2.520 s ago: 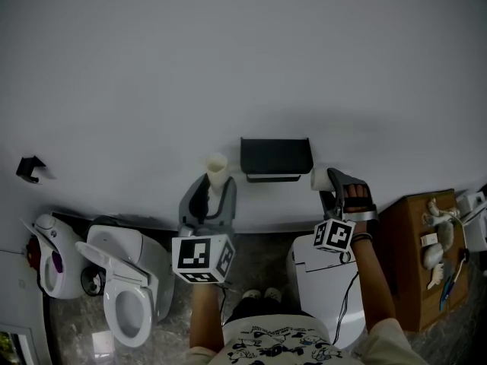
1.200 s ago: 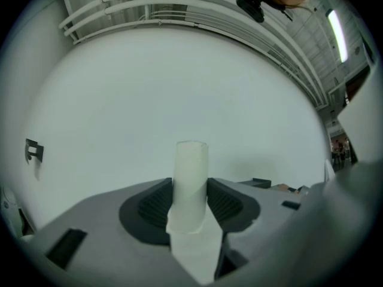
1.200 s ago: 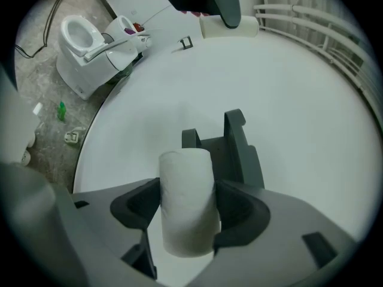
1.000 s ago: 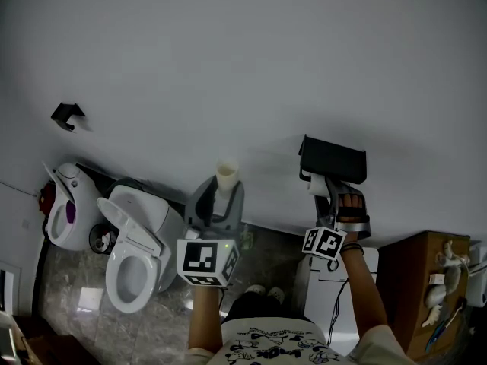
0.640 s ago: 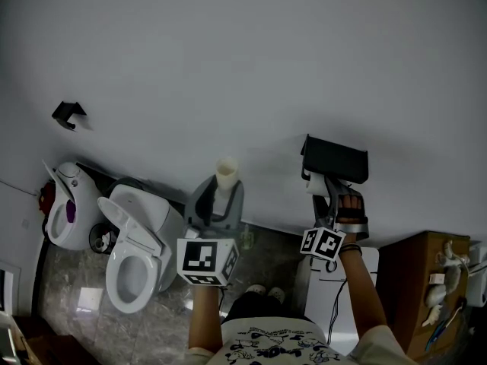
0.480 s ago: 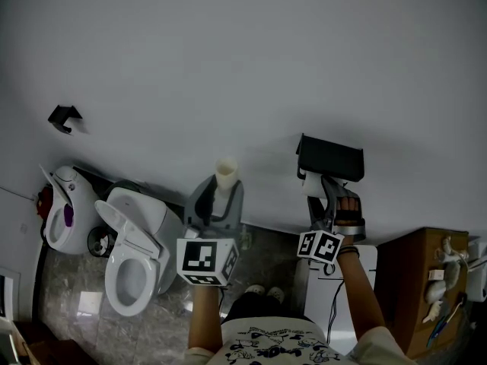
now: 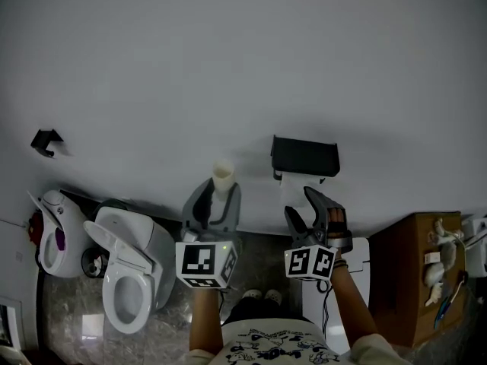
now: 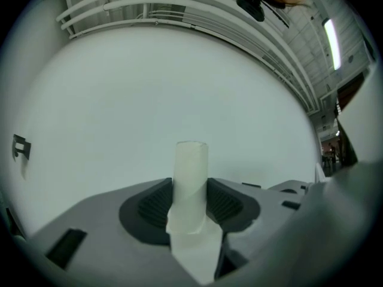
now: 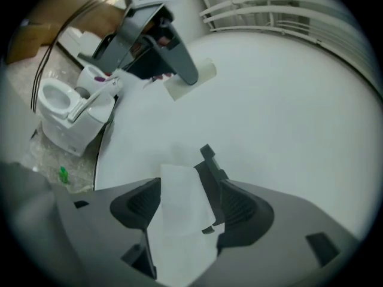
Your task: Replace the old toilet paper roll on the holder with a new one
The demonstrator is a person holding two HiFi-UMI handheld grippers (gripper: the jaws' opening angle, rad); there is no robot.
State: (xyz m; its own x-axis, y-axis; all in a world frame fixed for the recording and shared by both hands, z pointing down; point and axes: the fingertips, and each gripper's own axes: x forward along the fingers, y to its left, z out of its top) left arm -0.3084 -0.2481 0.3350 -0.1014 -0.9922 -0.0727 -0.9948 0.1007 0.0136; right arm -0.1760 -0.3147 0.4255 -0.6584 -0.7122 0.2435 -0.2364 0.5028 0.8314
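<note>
The left gripper [image 7: 216, 196] is clamped on the old cardboard tube [image 8: 190, 178], held upright, near and to the left of the black wall holder [image 7: 304, 157]. The right gripper [image 7: 299, 201], just below the holder, has its jaws apart with white paper [image 9: 182, 208] between them

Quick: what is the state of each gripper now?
Left gripper: closed on toilet paper roll.
Right gripper: white paper between jaws; grip cannot be told.
</note>
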